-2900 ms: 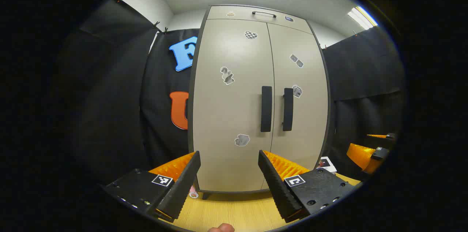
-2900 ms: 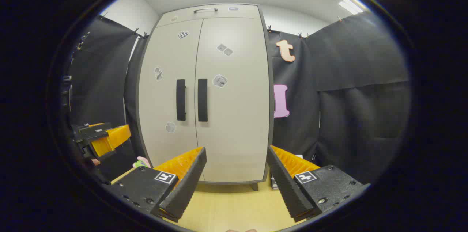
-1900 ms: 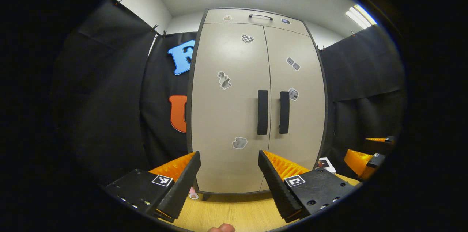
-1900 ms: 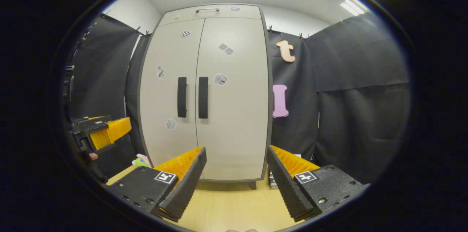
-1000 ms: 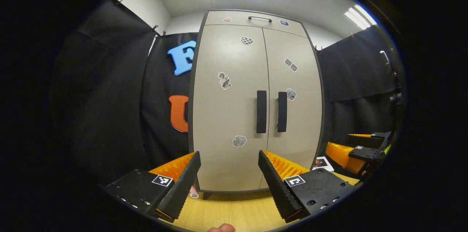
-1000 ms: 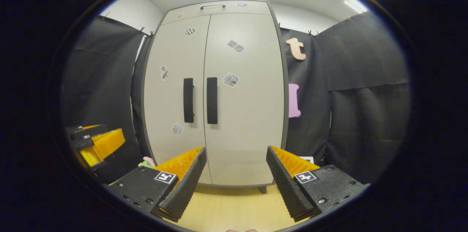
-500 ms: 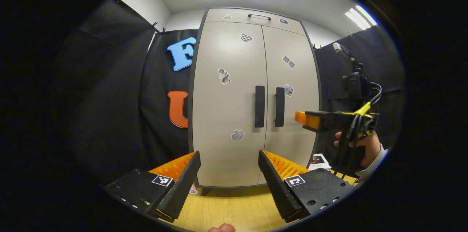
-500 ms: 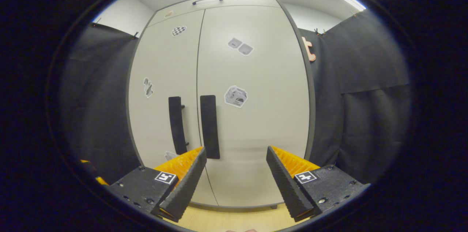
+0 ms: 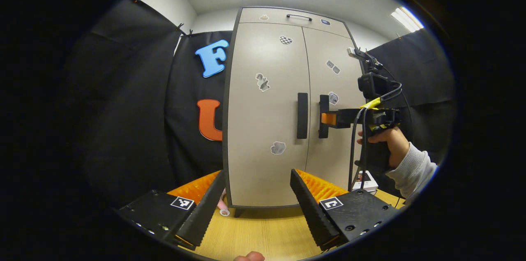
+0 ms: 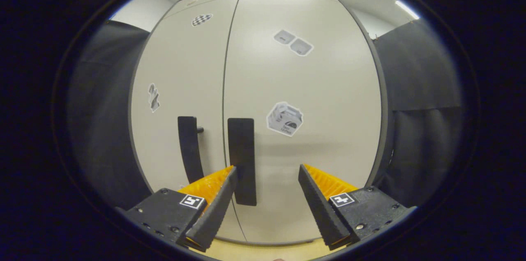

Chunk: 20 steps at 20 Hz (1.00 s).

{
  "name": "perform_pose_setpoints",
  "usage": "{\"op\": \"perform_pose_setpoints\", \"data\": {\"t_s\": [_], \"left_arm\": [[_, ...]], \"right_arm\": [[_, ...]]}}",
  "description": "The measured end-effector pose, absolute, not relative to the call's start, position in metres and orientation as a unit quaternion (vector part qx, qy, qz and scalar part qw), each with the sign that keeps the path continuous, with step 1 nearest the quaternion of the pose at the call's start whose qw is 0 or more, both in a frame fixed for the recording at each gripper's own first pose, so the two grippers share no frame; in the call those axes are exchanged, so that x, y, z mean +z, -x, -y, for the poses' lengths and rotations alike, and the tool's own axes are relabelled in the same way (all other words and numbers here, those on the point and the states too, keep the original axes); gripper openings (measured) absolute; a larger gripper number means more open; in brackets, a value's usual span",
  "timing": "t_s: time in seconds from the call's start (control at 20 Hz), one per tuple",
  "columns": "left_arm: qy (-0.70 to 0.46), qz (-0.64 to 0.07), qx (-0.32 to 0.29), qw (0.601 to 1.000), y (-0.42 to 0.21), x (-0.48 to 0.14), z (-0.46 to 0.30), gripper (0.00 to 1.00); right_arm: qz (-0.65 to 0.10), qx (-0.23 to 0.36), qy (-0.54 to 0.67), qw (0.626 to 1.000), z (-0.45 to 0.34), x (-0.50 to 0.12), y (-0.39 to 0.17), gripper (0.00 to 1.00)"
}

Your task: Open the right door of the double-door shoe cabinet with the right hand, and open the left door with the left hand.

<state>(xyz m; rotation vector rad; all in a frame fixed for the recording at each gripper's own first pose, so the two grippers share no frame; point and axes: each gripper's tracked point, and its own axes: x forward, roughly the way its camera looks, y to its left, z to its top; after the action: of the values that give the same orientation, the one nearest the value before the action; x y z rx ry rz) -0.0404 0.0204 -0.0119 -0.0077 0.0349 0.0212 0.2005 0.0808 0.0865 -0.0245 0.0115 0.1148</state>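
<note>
The beige shoe cabinet [image 9: 267, 88] stands ahead with both doors shut. In the left gripper view its left door handle [image 9: 302, 115] and right door handle [image 9: 324, 116] are dark vertical bars side by side. My left gripper [image 9: 257, 174] hangs open well short of the cabinet, holding nothing. A hand [image 9: 390, 142] holds my right gripper [image 9: 328, 118] level at the right handle. In the right gripper view my right gripper [image 10: 267, 168] is open, and the right door handle [image 10: 242, 162] stands just inside its left finger. The left door handle [image 10: 190, 150] lies farther left.
The cabinet stands on a wooden surface [image 9: 263, 232]. A small pink object [image 9: 223, 207] lies by its left foot and a white box [image 9: 365, 179] by its right side. A narrow top drawer with a handle [image 9: 299, 16] sits above the doors. Black cloth walls close both sides.
The right gripper has risen and moved in close to the right door handle, so the cabinet looms larger in its view. The left gripper has hardly moved. Both doors stay shut.
</note>
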Motion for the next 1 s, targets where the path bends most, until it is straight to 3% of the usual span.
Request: {"op": "perform_pose_setpoints", "data": {"t_s": [0.35,0.4,0.5,0.55,0.6,0.9,1.0], "left_arm": [[0.016,-0.024,0.004,1.0,0.037,-0.017,-0.022,0.95],[0.015,-0.025,0.004,1.0,0.038,-0.017,-0.022,0.95],[0.013,-0.026,0.007,1.0,0.039,-0.018,-0.026,0.95],[0.012,-0.025,0.009,1.0,0.038,-0.018,-0.028,0.95],[0.012,-0.024,0.011,1.0,0.038,-0.016,-0.031,0.95],[0.02,-0.027,0.022,0.999,0.036,-0.019,-0.042,0.95],[0.022,-0.028,0.023,0.999,0.035,-0.02,-0.043,0.95]], "right_arm": [[0.021,0.055,0.029,0.998,-0.095,0.106,-0.208,0.96],[0.017,0.053,0.028,0.998,-0.096,0.106,-0.212,0.9],[0.007,0.051,0.023,0.998,-0.098,0.103,-0.22,0.96],[0.0,0.051,0.019,0.999,-0.099,0.1,-0.224,0.9],[-0.008,0.05,0.012,0.999,-0.099,0.096,-0.227,0.94],[-0.009,0.048,0.001,0.999,-0.098,0.094,-0.229,0.71],[-0.009,0.049,0.002,0.999,-0.097,0.094,-0.229,0.75]]}}
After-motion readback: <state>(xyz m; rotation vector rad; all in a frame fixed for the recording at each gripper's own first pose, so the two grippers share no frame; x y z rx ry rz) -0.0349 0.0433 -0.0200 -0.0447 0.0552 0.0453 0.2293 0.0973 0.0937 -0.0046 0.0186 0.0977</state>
